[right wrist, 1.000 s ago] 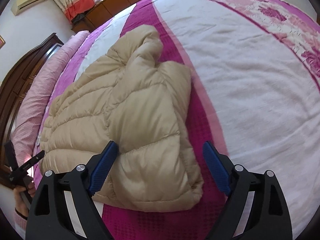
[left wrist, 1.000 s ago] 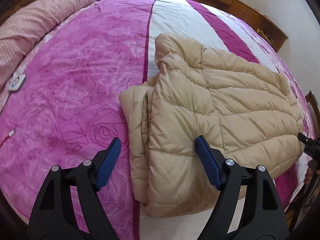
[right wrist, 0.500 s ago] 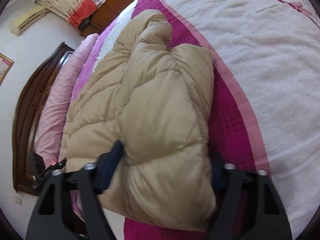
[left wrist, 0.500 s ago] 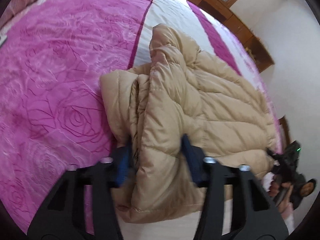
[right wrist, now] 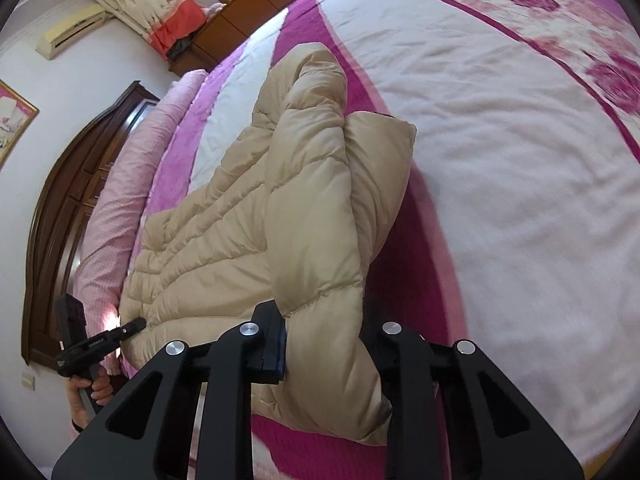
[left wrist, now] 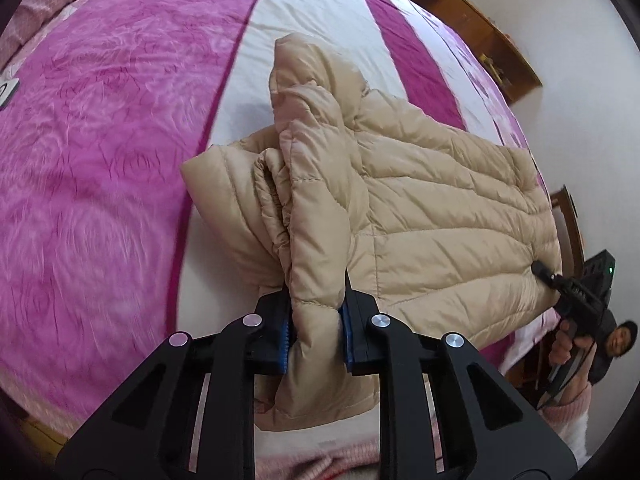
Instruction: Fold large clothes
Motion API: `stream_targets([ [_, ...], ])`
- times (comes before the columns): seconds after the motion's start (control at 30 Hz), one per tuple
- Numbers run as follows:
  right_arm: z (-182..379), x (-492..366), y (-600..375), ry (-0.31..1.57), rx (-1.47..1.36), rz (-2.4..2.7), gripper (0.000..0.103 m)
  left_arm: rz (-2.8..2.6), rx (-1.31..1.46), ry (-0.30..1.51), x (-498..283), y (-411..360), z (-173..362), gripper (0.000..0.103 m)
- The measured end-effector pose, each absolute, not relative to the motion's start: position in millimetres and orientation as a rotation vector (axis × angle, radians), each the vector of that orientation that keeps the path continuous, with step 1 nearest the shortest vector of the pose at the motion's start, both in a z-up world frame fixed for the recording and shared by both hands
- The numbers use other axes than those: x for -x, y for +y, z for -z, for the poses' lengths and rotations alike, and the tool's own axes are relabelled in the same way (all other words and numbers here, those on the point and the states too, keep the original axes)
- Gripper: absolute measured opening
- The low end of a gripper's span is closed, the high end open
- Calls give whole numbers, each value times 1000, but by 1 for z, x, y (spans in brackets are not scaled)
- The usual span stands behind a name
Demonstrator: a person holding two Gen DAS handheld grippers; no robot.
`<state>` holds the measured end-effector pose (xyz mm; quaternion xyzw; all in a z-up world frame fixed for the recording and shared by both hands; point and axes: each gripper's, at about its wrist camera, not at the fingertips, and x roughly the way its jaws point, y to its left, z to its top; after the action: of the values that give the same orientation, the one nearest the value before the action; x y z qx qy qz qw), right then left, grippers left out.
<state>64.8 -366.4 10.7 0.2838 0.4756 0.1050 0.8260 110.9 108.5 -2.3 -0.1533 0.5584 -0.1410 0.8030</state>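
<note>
A beige quilted puffer jacket [left wrist: 420, 216] lies folded lengthwise on the bed, hood end far from me. My left gripper [left wrist: 316, 332] is shut on the jacket's near left hem, with fabric bunched between its blue pads. My right gripper [right wrist: 324, 344] is shut on the jacket [right wrist: 304, 216] at its near right hem; the right pad is hidden by the fabric. The gripped edge is lifted off the bed. The right gripper [left wrist: 576, 296] also shows at the right of the left wrist view, and the left gripper [right wrist: 92, 344] at the lower left of the right wrist view.
The bed cover [left wrist: 100, 152] is magenta with white stripes [right wrist: 500, 168]. A pink bolster [right wrist: 120, 216] and a dark wooden headboard [right wrist: 60, 208] lie along one side. Wooden cabinets [left wrist: 480, 28] line the far wall. A person's face [left wrist: 622, 340] is at the right edge.
Both grippers moved in from open above the hem and closed on the jacket's near edge. The near edge has since risen off the bed.
</note>
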Motion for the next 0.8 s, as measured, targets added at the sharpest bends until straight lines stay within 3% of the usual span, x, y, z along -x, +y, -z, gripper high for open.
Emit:
stream_targets([
  [0.1,-11,-44,-375,1034,-630,-218,25,321,341,1205,-91,107,4,20],
  [0.23,-1,-30,-381,1057,-638,-232,26,293,256,1210,-77,98,12,32],
  [0.33,9,-34,-380,1066,-622,-200,34,254,210,1205,-78,94,14,42],
  [0.47,13,-33,-379,1060,-570,-159,55,201,123,1181,-76,88,3,53],
  [0.67,8,-16,-392,1001,-597,-139,64,179,35,1098,-55,92,-38,56],
  [0.8,12,-14,-400,996,-630,-122,65,235,-21,1061,-50,77,-60,58],
])
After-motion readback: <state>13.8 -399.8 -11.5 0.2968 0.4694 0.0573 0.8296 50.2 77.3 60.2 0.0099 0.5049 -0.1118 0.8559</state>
